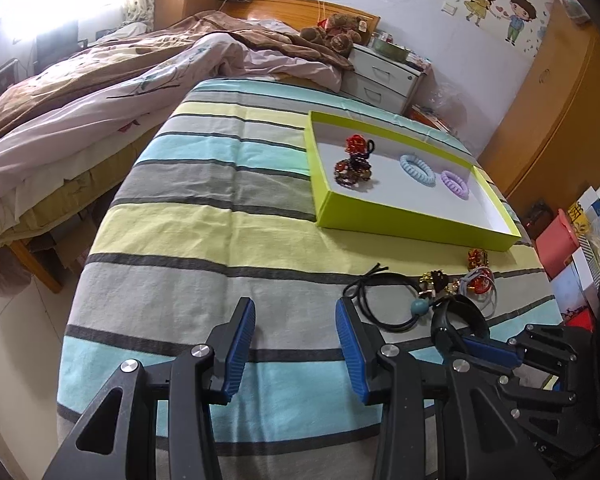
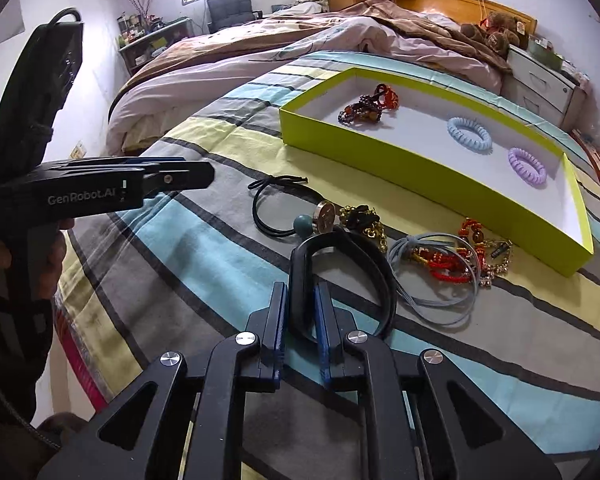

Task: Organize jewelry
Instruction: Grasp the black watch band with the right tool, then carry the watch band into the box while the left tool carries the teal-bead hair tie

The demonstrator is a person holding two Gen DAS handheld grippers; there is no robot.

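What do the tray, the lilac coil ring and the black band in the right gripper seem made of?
Tray: likely cardboard, matte; crisp folded walls.
Lilac coil ring: probably plastic; glossy spiral.
Black band, clamped in the right gripper: perhaps rubber or leather; smooth, flexible.

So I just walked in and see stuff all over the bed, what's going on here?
A person is sorting jewelry into a green tray. The right gripper has closed on a black band from the loose pile on the striped sheet. The left gripper hangs open, empty. Two coil hair ties and beaded pieces already lie in the tray.
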